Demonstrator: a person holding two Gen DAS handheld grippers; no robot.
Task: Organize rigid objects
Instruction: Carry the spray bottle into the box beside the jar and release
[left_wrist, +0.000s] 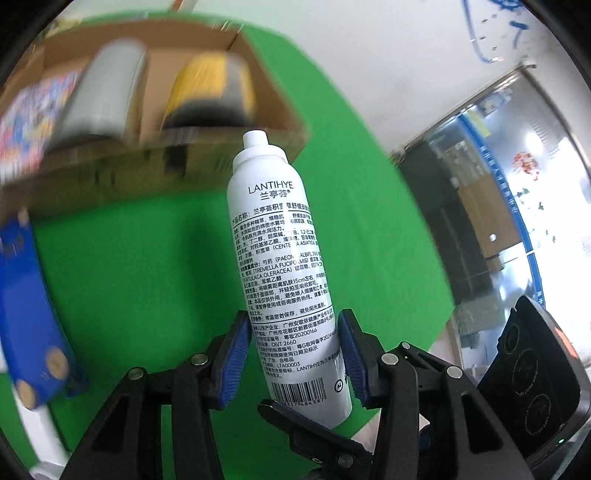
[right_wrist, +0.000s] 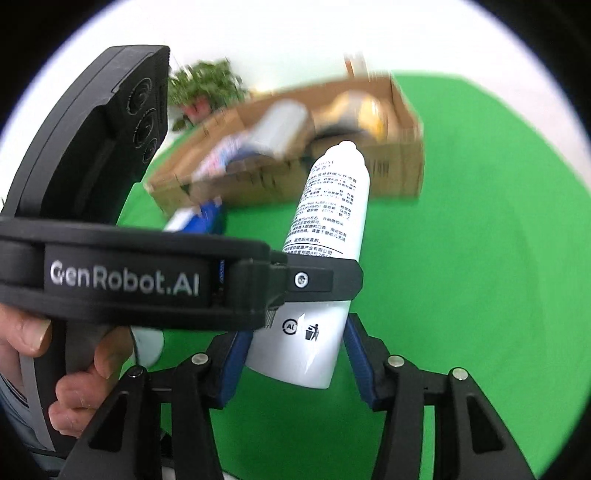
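Green tabletop, cardboard box (left_wrist: 155, 122) at far edge | spray can (left_wrist: 284, 273): stiff, slick, light | left gripper (left_wrist: 293, 354) fingers clamped near base | right gripper (right_wrist: 295, 360) fingers flank base, contact unclear.

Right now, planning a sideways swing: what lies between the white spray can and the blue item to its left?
Only bare green cloth, as the left wrist view shows, separates the white spray can from the blue item.
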